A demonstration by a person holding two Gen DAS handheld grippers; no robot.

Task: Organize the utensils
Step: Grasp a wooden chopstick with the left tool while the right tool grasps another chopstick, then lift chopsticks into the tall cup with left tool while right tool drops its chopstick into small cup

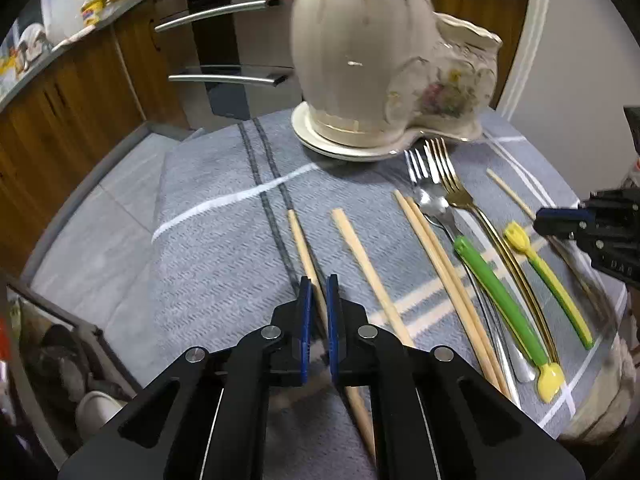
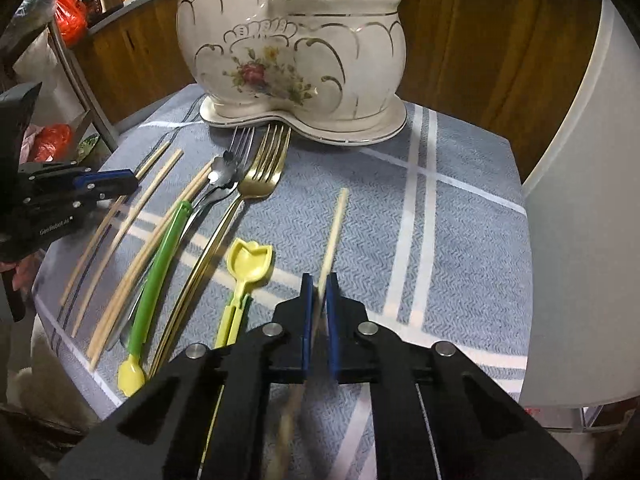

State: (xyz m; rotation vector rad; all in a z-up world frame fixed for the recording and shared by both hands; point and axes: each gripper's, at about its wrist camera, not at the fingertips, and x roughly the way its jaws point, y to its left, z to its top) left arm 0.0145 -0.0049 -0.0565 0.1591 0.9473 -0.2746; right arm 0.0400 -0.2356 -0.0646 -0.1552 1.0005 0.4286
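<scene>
My left gripper (image 1: 319, 284) is shut on a wooden chopstick (image 1: 301, 236) at the left of the blue cloth. My right gripper (image 2: 319, 282) is shut on another chopstick (image 2: 335, 224), whose tip points at the cream two-pot ceramic holder (image 2: 296, 52); the holder also shows in the left wrist view (image 1: 376, 60). Between the grippers lie a loose chopstick (image 1: 360, 256), a pair of chopsticks (image 1: 436, 256), a silver fork (image 1: 418, 168), a gold fork (image 1: 448, 176), a green-handled utensil (image 1: 496, 300) and a yellow spoon (image 2: 250, 262).
The blue striped cloth (image 2: 460, 220) covers a small table. The holder stands at its far edge. Wooden cabinets (image 2: 480, 40) and a white curved surface (image 2: 580, 200) are behind and to the right. The table edge drops off at the left in the left wrist view.
</scene>
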